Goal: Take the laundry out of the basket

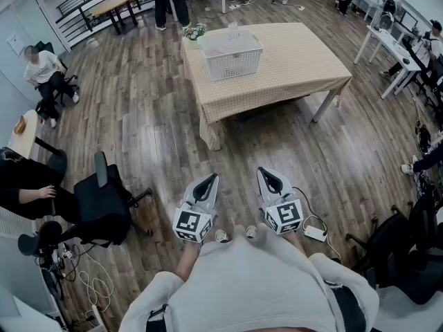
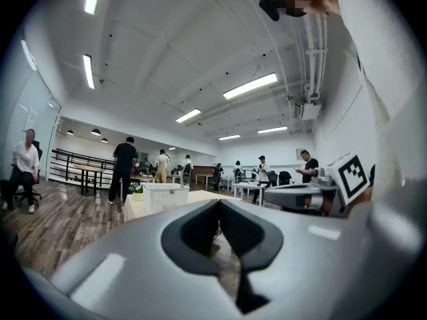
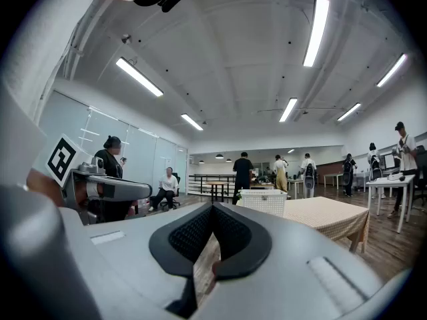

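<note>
Basket (image 1: 230, 52) is the white plastic one with latticed sides. It sits on the table (image 1: 297, 61), toward the left end as the head view shows it, a bit in from the edges. Something pale is inside, filling the bottom, but it's too small and washed out to tell what it is. From the gripper views you only get the basket's side (image 2: 165, 197) (image 3: 263, 202), and nothing sticks up above the rim. The table has a checked tan cloth hanging over its sides. A small green plant (image 1: 196, 31) stands just beside the basket at the table's corner.

Both grippers are well away from all that, held low in front of the person, level and aimed at the table, with a stretch of wood floor (image 1: 159, 95) between. The left gripper (image 1: 208, 184) has its jaws together at the tips with nothing in them, and its own view (image 2: 219, 205) shows the same. The right gripper (image 1: 272, 180) is closed too and empty, pads meeting (image 3: 212, 209). The two sit side by side, close but not touching.

Further out, a black chair (image 1: 104, 199) is off to the left of the grippers. A seated person (image 1: 45, 71) is by the left wall, and another one (image 1: 169, 2) stands beyond the table.
</note>
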Available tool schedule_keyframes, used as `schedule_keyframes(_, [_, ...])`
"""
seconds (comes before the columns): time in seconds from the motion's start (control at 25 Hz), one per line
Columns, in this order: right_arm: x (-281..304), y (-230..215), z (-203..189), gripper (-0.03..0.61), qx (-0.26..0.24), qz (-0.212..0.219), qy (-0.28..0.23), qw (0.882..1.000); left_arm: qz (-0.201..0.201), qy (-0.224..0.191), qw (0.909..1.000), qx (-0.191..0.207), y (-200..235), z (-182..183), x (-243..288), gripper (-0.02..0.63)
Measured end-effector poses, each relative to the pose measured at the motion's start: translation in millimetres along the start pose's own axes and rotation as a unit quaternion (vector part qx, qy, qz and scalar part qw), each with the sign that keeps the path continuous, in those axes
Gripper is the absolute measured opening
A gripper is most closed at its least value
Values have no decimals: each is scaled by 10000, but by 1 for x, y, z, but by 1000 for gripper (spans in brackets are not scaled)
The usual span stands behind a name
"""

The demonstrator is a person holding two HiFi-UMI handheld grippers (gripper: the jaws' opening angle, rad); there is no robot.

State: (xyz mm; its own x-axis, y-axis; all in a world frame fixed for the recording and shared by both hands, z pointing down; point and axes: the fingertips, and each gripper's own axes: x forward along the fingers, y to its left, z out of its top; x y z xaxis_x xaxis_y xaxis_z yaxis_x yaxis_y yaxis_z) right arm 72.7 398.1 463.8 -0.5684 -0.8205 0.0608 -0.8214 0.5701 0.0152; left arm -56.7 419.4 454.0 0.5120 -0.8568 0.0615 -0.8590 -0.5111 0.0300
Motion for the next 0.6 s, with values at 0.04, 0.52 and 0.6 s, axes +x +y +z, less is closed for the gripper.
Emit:
schedule_keyframes(0.04, [1, 1, 0, -2, -4, 14, -6, 10000, 11, 6, 10000, 4, 1, -1, 0, 8])
schedule_keyframes(0.52, [4, -4, -5, -2, -3, 9, 55, 10000, 19, 36, 10000, -27, 3, -4, 7, 8])
schedule_keyframes(0.6, [2, -6, -3, -2, 86, 36, 11, 10000, 24, 51, 10000, -33, 1, -4, 8, 8])
